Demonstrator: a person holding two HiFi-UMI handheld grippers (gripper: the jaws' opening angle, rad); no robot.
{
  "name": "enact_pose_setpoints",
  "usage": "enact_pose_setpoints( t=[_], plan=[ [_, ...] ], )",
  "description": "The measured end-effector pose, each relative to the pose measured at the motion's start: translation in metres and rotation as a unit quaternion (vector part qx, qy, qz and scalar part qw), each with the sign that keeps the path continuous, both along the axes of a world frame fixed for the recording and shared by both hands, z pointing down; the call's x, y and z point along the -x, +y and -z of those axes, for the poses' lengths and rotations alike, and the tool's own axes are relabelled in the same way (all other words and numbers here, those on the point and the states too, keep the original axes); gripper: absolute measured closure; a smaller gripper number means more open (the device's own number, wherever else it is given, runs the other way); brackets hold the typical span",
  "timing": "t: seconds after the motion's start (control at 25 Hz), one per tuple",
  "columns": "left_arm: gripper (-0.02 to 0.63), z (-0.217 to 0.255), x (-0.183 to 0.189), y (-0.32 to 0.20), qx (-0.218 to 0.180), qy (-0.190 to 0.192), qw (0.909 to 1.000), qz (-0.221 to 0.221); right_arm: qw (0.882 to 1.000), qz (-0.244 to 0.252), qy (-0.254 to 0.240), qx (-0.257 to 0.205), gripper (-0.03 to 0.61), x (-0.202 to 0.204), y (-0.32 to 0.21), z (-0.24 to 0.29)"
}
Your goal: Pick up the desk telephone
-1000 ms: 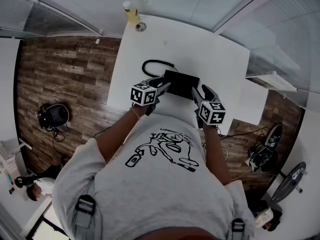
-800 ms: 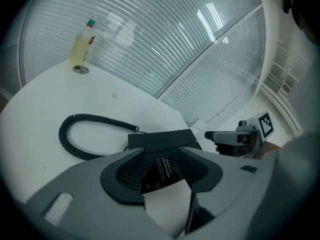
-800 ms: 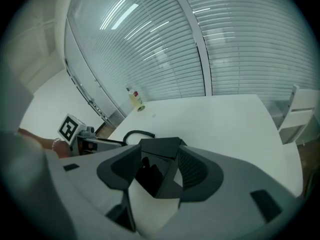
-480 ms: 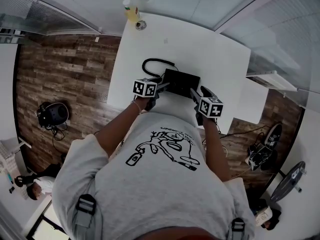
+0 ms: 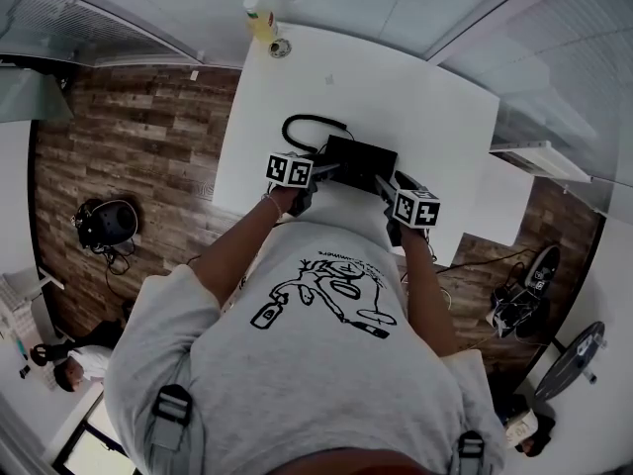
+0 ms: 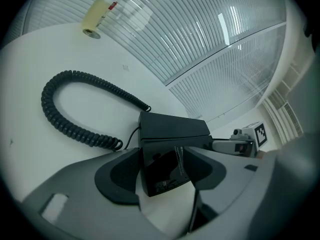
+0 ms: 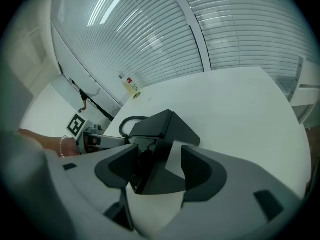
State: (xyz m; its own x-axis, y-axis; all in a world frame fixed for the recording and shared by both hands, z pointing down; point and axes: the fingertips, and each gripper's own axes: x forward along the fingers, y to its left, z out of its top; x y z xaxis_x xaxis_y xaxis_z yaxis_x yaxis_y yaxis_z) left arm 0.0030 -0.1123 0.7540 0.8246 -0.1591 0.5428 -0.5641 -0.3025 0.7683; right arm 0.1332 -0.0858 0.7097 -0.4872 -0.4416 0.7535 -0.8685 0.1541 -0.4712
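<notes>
The black desk telephone (image 5: 361, 164) lies on the white table (image 5: 396, 77), with its coiled cord (image 5: 307, 125) looped behind it to the left. My left gripper (image 5: 324, 171) straddles its left end and my right gripper (image 5: 384, 184) its right end. In the left gripper view the telephone's end (image 6: 172, 129) sits between the jaws of the left gripper (image 6: 165, 166), which are opening. In the right gripper view the telephone's other end (image 7: 160, 126) sits between the jaws of the right gripper (image 7: 159, 166), also opening. Neither pair of pads is seen pressing on it.
A yellowish bottle (image 5: 260, 23) stands at the table's far left corner beside a small round thing (image 5: 280, 48). A lower white surface (image 5: 499, 201) adjoins the table's right side. Wooden floor with cables and gear lies on both sides.
Both grippers have sunk toward the table with the telephone between them, their marker cubes looking smaller and closer to the telephone than a second ago.
</notes>
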Motion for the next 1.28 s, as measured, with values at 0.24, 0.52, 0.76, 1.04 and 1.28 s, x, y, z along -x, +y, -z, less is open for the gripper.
enact_pose_setpoints(
  t=[0.24, 0.52, 0.76, 1.04, 1.28],
  plan=[
    [0.357, -0.004, 0.000, 0.000, 0.007, 0.004, 1.0000, 0.004, 1.000, 0.006, -0.023, 0.011, 0.347, 0.008, -0.004, -0.006],
    [0.362, -0.006, 0.000, 0.000, 0.002, -0.011, 0.9999, -0.003, 0.999, 0.006, -0.043, 0.024, 0.357, 0.012, -0.004, -0.008],
    [0.362, -0.002, 0.000, 0.001, 0.002, -0.030, 0.9996, 0.000, 0.999, 0.010, -0.035, 0.019, 0.366, 0.013, -0.005, -0.002],
    [0.362, 0.020, 0.005, 0.002, -0.012, -0.034, 0.9993, 0.009, 0.999, 0.011, -0.048, 0.012, 0.372, 0.017, -0.005, 0.019],
    [0.362, 0.055, 0.011, -0.002, -0.031, -0.043, 0.9985, 0.014, 0.998, 0.014, -0.056, -0.007, 0.374, 0.020, -0.007, 0.055]
  ],
)
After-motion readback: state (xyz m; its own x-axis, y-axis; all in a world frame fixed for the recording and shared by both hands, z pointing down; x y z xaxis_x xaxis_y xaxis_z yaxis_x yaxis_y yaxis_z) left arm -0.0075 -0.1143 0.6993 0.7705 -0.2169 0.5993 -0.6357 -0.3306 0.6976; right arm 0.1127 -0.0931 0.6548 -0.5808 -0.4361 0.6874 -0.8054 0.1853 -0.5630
